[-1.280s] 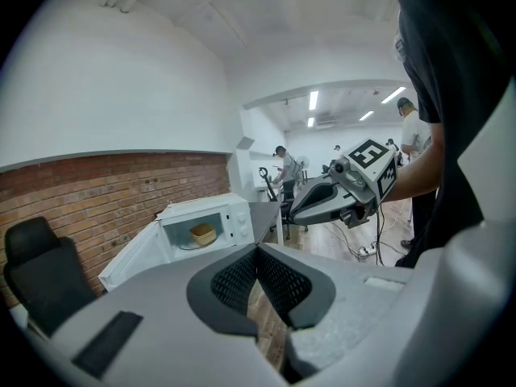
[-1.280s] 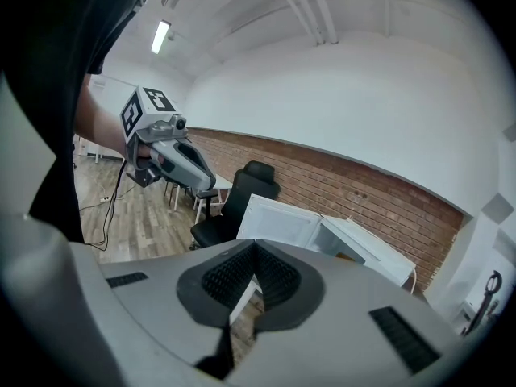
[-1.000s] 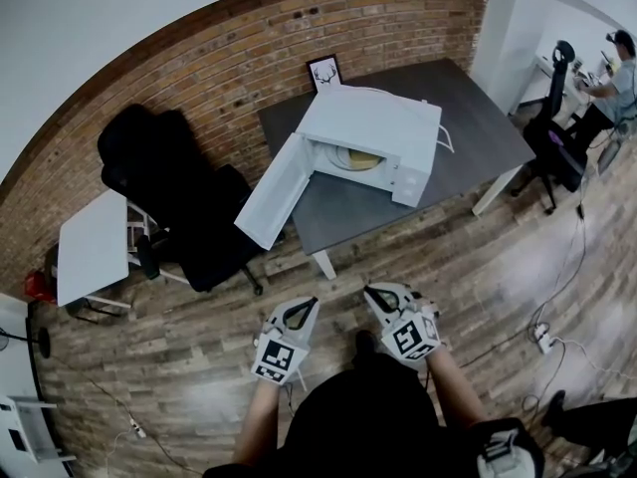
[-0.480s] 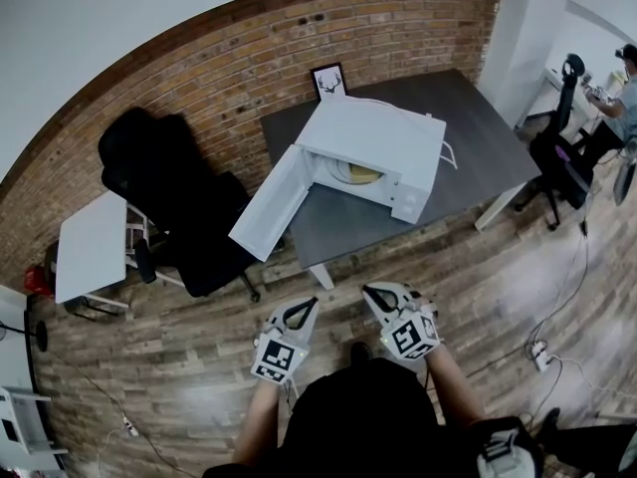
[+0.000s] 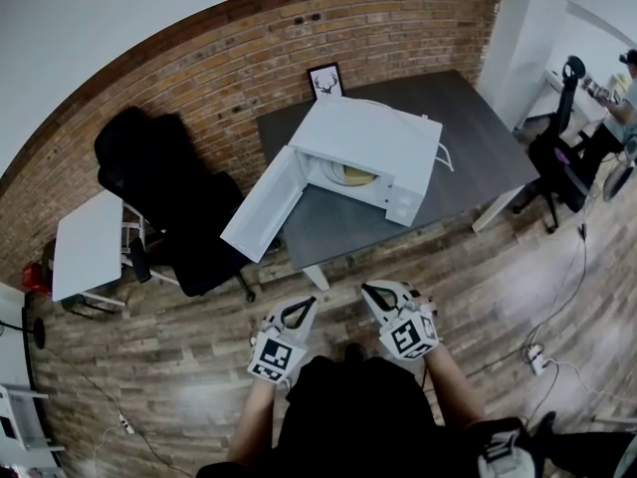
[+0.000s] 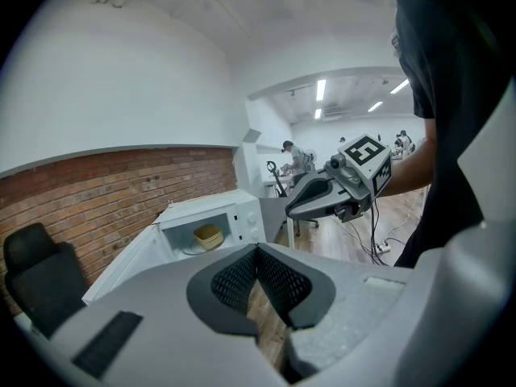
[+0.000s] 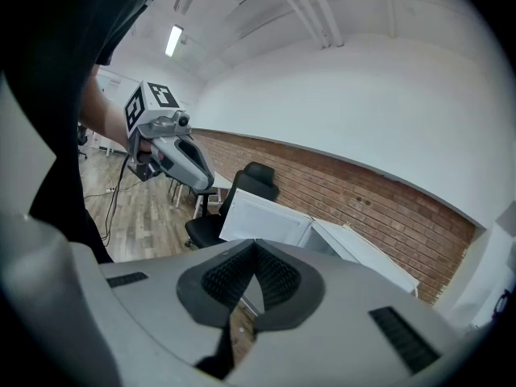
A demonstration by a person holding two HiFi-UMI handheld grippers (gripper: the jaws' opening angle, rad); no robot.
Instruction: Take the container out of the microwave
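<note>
Left gripper view: yellow container is seen inside open microwave, contents unclear; left gripper and right gripper are closed, empty.

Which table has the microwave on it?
The large dark grey table by the brick wall bears the microwave; the small white table stands apart at the left.

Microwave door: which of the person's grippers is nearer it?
Left. The left gripper is short of the microwave door's free edge; the right gripper is farther right.
</note>
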